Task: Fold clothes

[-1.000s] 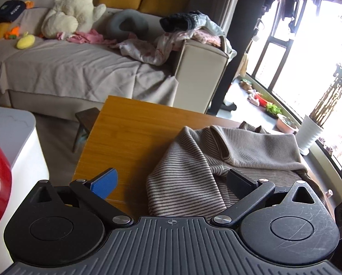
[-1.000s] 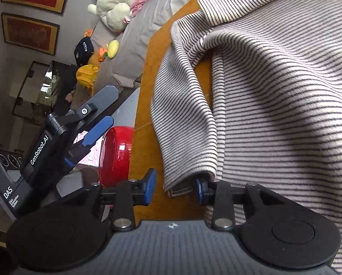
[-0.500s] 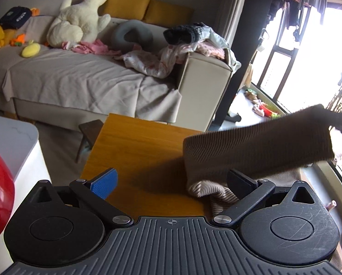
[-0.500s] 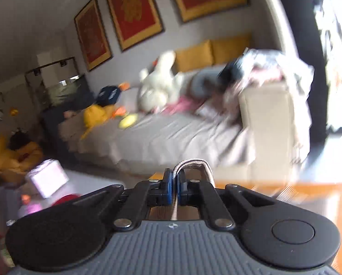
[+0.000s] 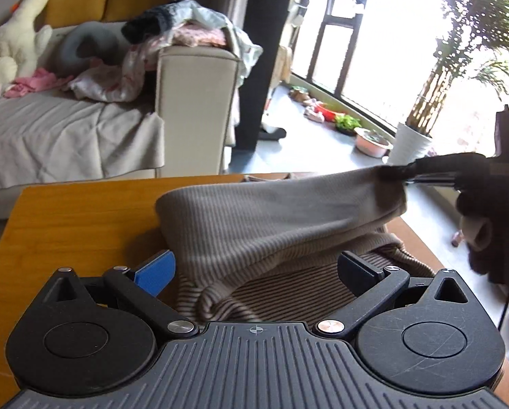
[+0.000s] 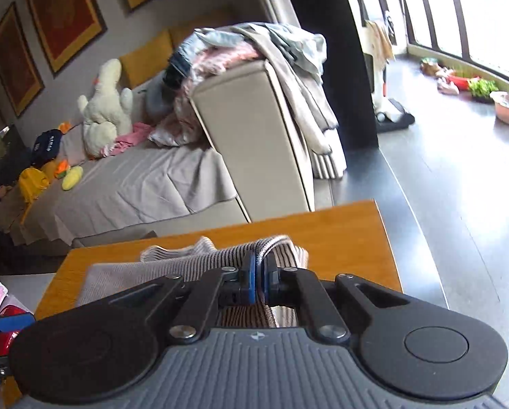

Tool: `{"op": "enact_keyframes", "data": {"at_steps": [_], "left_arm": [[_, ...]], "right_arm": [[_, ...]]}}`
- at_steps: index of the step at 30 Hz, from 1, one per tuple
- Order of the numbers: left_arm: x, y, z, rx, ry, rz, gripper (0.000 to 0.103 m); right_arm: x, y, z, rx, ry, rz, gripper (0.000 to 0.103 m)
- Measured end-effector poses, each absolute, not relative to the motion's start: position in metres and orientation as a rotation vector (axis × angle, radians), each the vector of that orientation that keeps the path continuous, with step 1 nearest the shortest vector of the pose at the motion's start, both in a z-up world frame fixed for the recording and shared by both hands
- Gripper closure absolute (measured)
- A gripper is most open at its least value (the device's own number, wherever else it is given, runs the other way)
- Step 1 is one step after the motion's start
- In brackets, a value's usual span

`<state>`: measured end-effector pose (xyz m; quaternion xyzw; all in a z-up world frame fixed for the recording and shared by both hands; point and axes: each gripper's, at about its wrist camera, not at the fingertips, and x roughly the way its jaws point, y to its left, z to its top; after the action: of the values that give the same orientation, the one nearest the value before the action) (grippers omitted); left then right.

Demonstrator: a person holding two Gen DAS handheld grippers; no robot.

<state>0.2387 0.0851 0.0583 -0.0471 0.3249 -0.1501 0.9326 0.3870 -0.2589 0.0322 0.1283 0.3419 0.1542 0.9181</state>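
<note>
My left gripper [image 5: 254, 269] has its fingers spread wide with nothing between them pinched; the blue pad [image 5: 155, 272] sits at its left, and the striped sweater [image 5: 271, 225] bunches on the wooden table [image 5: 77, 218] just ahead of it, between the two fingers. From there a fold of the sweater stretches up and off to the right, where my right gripper [image 6: 259, 277] has its pads pressed together on the striped edge, lifting it above the table. Beyond the table stands a sofa [image 6: 254, 129].
</note>
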Motion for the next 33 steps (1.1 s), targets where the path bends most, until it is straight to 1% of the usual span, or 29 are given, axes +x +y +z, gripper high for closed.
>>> {"op": "enact_keyframes", "data": {"at_steps": [3, 5, 7, 12, 15, 17, 18, 21, 23, 24, 27, 33], "left_arm": [[0.257, 0.069, 0.046, -0.077, 0.669, -0.351, 0.0], [0.267, 0.065, 0.032, -0.072, 0.672, -0.361, 0.0], [0.275, 0.063, 0.016, -0.073, 0.684, -0.334, 0.0], [0.27, 0.063, 0.001, -0.022, 0.616, -0.307, 0.0], [0.263, 0.065, -0.005, -0.016, 0.576, -0.303, 0.0], [0.261, 0.067, -0.006, -0.021, 0.578, -0.289, 0.0], [0.261, 0.068, -0.006, -0.026, 0.581, -0.281, 0.0], [0.26, 0.072, -0.005, -0.038, 0.591, -0.257, 0.0], [0.259, 0.074, -0.005, -0.046, 0.597, -0.241, 0.0], [0.259, 0.075, -0.005, -0.051, 0.6, -0.233, 0.0], [0.256, 0.078, -0.005, -0.046, 0.607, -0.22, 0.0], [0.243, 0.083, -0.005, -0.039, 0.625, -0.176, 0.0]], "right_arm": [[0.387, -0.266, 0.008, 0.282, 0.74, 0.286, 0.094], [0.384, -0.266, 0.002, 0.269, 0.749, 0.271, 0.085], [0.377, -0.268, 0.006, 0.244, 0.744, 0.248, 0.067], [0.338, -0.265, 0.036, 0.18, 0.608, 0.25, 0.061], [0.326, -0.245, 0.051, 0.18, 0.525, 0.297, 0.06], [0.327, -0.226, 0.055, 0.21, 0.509, 0.368, 0.052], [0.331, -0.218, 0.05, 0.229, 0.525, 0.392, 0.045], [0.343, -0.197, 0.024, 0.248, 0.599, 0.397, 0.044], [0.348, -0.189, -0.004, 0.209, 0.662, 0.345, 0.044], [0.342, -0.188, -0.007, 0.194, 0.646, 0.351, 0.044], [0.328, -0.184, -0.012, 0.17, 0.611, 0.362, 0.04], [0.313, -0.191, -0.013, 0.227, 0.602, 0.384, 0.039]]}}
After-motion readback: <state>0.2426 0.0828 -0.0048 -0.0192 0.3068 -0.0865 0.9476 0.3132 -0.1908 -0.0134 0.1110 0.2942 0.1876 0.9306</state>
